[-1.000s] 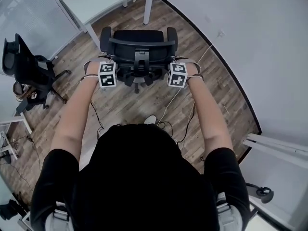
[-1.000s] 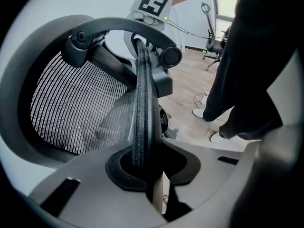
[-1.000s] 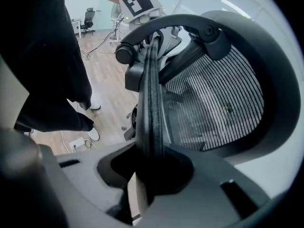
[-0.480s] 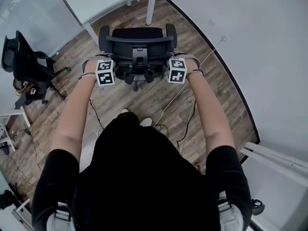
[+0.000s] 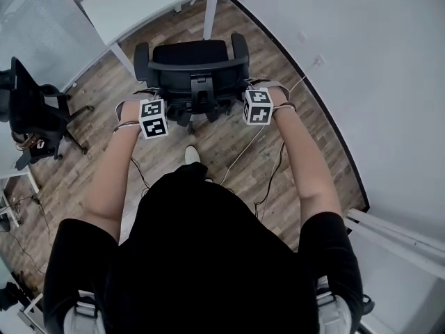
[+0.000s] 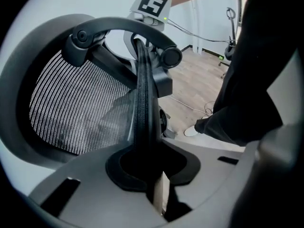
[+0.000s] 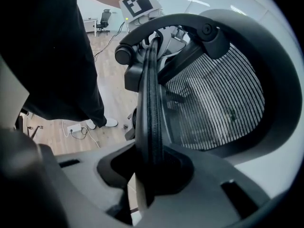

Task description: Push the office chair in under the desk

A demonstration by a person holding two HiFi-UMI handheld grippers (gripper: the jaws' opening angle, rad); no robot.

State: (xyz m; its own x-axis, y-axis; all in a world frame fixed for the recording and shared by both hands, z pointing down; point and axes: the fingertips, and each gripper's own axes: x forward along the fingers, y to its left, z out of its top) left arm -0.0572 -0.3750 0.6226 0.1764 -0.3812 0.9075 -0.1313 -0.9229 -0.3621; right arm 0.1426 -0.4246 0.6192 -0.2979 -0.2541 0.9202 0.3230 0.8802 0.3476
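Observation:
The black office chair (image 5: 191,53) stands with its seat facing the white desk (image 5: 146,2), front edge near the desk legs. My left gripper (image 5: 154,114) is shut on the left rim of the backrest (image 6: 142,99), which runs straight between its jaws beside the mesh (image 6: 71,113). My right gripper (image 5: 256,106) is shut on the right rim of the backrest (image 7: 152,103), next to the mesh (image 7: 213,108). In the gripper views the left gripper (image 6: 149,167) and the right gripper (image 7: 149,170) each clamp the thin padded edge.
A second black chair (image 5: 31,110) stands at the left. A white wall (image 5: 361,61) curves close along the right. Cables (image 5: 243,152) trail over the wood floor behind the chair. A white desk leg (image 5: 210,16) stands just ahead of the seat.
The chair has rolled forward toward the desk with both grippers holding its backrest. The person has stepped forward behind it.

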